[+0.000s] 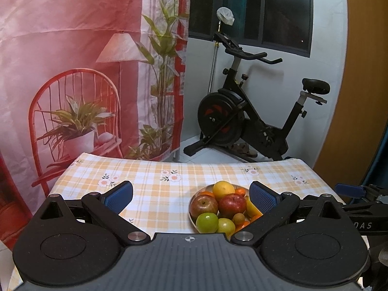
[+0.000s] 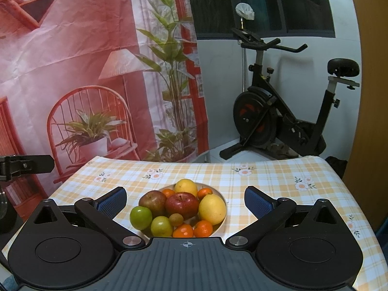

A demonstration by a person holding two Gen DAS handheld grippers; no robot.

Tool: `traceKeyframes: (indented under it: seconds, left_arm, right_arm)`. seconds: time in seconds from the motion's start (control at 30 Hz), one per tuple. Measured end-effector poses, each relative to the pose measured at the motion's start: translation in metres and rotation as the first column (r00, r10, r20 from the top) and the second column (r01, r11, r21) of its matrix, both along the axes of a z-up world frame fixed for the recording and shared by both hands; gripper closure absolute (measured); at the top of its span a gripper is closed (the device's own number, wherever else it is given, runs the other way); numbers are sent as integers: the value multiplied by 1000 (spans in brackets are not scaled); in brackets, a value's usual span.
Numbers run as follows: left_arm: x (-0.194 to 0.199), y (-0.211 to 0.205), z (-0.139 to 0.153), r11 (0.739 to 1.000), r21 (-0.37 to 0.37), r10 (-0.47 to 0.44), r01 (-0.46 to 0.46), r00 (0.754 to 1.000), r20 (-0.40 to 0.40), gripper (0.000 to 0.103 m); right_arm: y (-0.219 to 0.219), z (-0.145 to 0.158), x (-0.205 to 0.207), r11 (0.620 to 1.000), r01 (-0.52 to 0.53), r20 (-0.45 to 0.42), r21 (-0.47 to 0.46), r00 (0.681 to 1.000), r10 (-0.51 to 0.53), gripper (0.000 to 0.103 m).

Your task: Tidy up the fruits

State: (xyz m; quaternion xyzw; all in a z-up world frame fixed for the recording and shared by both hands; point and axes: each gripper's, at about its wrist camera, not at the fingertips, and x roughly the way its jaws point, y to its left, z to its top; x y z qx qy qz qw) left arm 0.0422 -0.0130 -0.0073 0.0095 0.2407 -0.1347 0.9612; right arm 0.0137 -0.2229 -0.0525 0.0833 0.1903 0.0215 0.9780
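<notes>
A white bowl (image 2: 222, 197) heaped with fruit sits on the checked tablecloth (image 2: 266, 179). It holds two red apples (image 2: 181, 205), a green apple (image 2: 141, 217), yellow citrus (image 2: 212, 209), small oranges (image 2: 203, 228) and a small brown fruit (image 2: 175, 219). My right gripper (image 2: 185, 205) is open, its blue pads (image 2: 257, 202) standing wide on either side of the bowl, a little short of it. In the left wrist view the same bowl (image 1: 192, 218) lies toward the right pad. My left gripper (image 1: 191, 197) is open and holds nothing.
The table's far edge (image 1: 184, 162) drops to a tiled floor. Beyond stand an exercise bike (image 1: 254, 121) and a printed red backdrop (image 1: 72, 72). Bare cloth lies left of the bowl (image 1: 150, 194). The other gripper's arm shows at the right edge (image 1: 359, 194).
</notes>
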Motion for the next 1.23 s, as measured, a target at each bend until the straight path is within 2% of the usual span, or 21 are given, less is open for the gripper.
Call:
traceKeyframes:
  seconds: [1.23]
  left_arm:
    - [-2, 4, 0, 1000, -5, 23, -23, 999, -27, 0]
  right_arm:
    - [-2, 14, -2, 1000, 4, 22, -10, 1000, -3, 1]
